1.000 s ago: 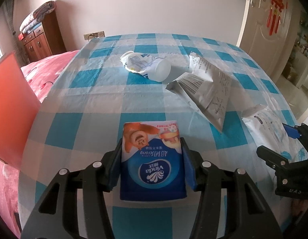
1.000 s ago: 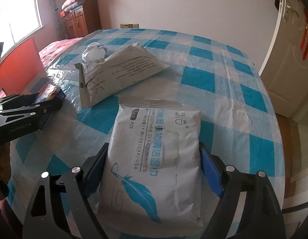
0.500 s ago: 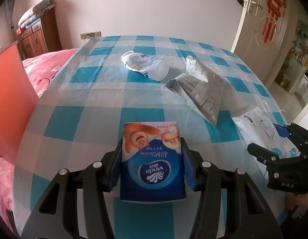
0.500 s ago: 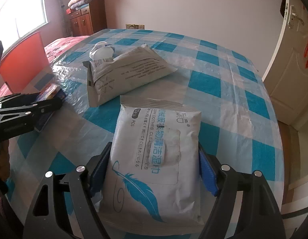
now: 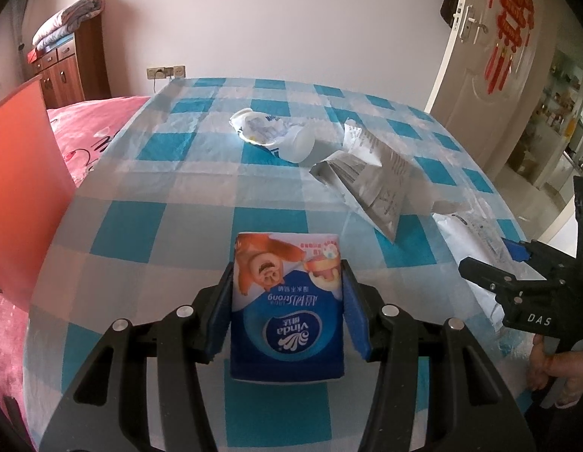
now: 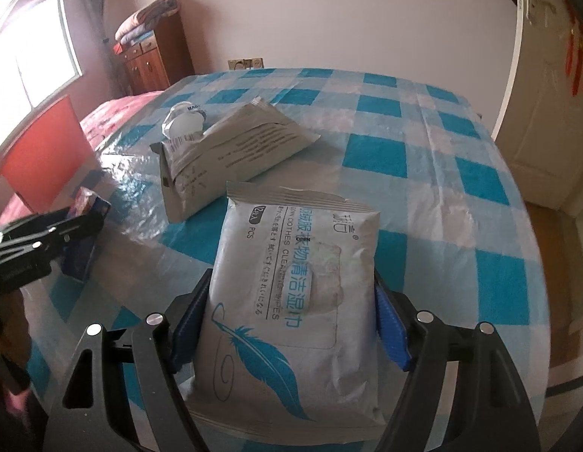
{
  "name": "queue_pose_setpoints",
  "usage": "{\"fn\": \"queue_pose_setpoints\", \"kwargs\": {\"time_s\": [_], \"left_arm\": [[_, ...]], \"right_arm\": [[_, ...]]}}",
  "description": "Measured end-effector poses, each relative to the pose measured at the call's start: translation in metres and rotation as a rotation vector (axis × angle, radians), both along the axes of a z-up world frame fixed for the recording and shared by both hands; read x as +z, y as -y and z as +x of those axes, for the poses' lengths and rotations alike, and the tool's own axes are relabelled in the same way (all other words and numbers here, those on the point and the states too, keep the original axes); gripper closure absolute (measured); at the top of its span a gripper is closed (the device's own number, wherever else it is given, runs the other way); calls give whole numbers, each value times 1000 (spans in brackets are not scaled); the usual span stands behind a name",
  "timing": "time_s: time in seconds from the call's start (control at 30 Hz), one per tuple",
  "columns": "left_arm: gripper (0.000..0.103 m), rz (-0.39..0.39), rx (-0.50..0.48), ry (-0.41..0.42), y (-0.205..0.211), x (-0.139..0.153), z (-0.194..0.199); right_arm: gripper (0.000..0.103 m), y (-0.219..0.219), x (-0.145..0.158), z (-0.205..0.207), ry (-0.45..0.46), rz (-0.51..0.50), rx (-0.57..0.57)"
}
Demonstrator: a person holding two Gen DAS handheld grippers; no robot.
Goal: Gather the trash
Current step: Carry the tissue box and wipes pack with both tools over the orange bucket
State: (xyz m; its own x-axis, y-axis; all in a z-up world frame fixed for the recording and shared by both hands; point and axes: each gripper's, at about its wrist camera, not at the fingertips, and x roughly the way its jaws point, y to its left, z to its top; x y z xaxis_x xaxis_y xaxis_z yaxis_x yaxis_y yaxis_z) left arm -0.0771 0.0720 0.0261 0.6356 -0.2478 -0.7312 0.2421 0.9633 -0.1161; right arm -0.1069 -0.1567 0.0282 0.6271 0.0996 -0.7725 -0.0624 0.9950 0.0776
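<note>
Left wrist view: the left gripper is clamped on a small blue Vinda tissue pack, its blue pads pressed flat against both sides of the pack. Beyond it on the blue-and-white checked tablecloth lie a crumpled clear plastic cup on its side and, just to its right, a grey foil pouch. At the right edge the right gripper shows side-on, with a white wet-wipes pack between its fingers and a hand under it. A red bedspread and an orange board lie to the left.

Right wrist view: the right gripper has the wet-wipes pack between its blue pads, which touch the pack's two sides; its jaws have just been closing in, and they stand wide around this broad pack. The pack's near end sags towards the tablecloth. Behind it lies the grey foil pouch, with the plastic cup touching its far end. At the left edge is the left gripper with the tissue pack in its grip.
</note>
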Motion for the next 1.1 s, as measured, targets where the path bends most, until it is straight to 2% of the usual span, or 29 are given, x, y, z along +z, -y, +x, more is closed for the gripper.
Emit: {"fn": "queue_pose_setpoints", "kwargs": {"time_s": [0.33,0.73,1.1], "left_arm": [[50,-17,21,55,-17,24,-4],[50,23,80,146,-43,63,-4],[50,56,153,216,-75,96,-4]], "right_arm": [[27,-4,21,9,-7,93,-8],[27,-34,37,17,-37,117,48],[27,-74,60,30,-22,130,135]]}}
